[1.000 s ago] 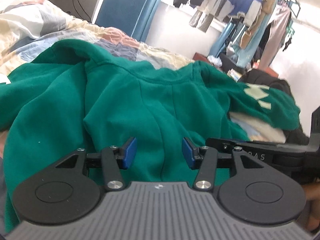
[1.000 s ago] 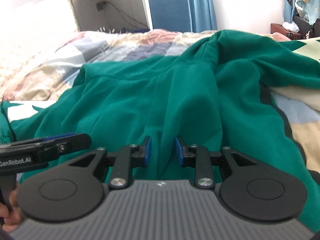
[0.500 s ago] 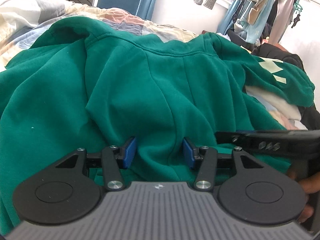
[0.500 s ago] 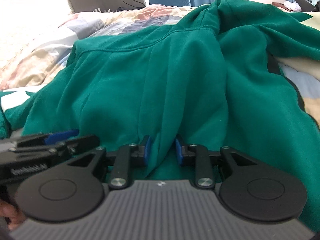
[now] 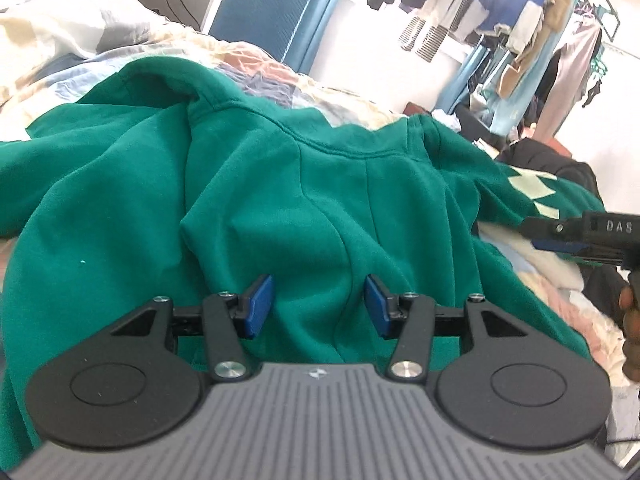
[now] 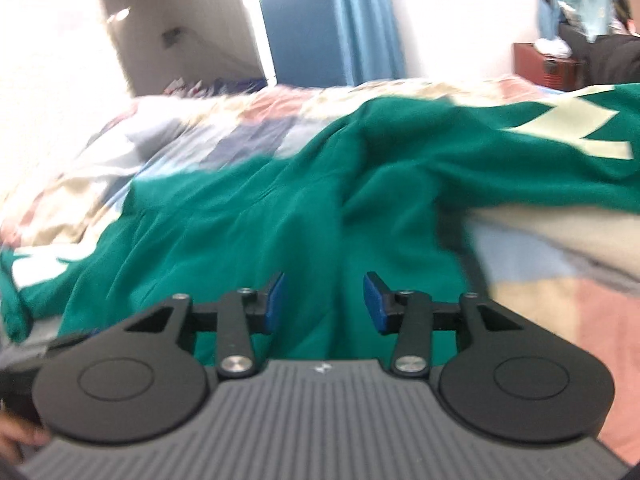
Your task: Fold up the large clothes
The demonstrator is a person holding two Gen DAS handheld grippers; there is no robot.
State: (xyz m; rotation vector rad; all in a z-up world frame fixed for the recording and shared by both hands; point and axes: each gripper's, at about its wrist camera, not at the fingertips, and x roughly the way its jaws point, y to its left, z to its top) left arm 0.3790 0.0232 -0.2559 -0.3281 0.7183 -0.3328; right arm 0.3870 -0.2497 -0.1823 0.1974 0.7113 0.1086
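Observation:
A large green hoodie (image 5: pixel 280 200) lies spread and rumpled on the bed, with pale chevron prints on one sleeve (image 6: pixel 572 128). My left gripper (image 5: pixel 319 304) hovers at the garment's near edge. Its blue pads (image 5: pixel 260 304) stand apart, with a ridge of green cloth between them that they do not press. My right gripper (image 6: pixel 324 304) is over the hoodie (image 6: pixel 320 220) in a blurred view. Its jaws are opening, and cloth lies loose below the gap. The left wrist view shows the right gripper (image 5: pixel 560 236) off to the right, with a hand behind it.
A patchwork quilt (image 5: pixel 260 60) covers the bed under the hoodie. A dark garment (image 5: pixel 552 160) sits at the bed's far right. Behind stand a blue padded panel (image 5: pixel 264 8), a rack of hanging clothes (image 5: pixel 520 20) and a reddish box (image 6: pixel 548 68).
My right gripper's jaws were pinched on a fold of green cloth; now they stand wider and the fold is free. That gripper has lifted and moved away to the right. The left one has stayed put.

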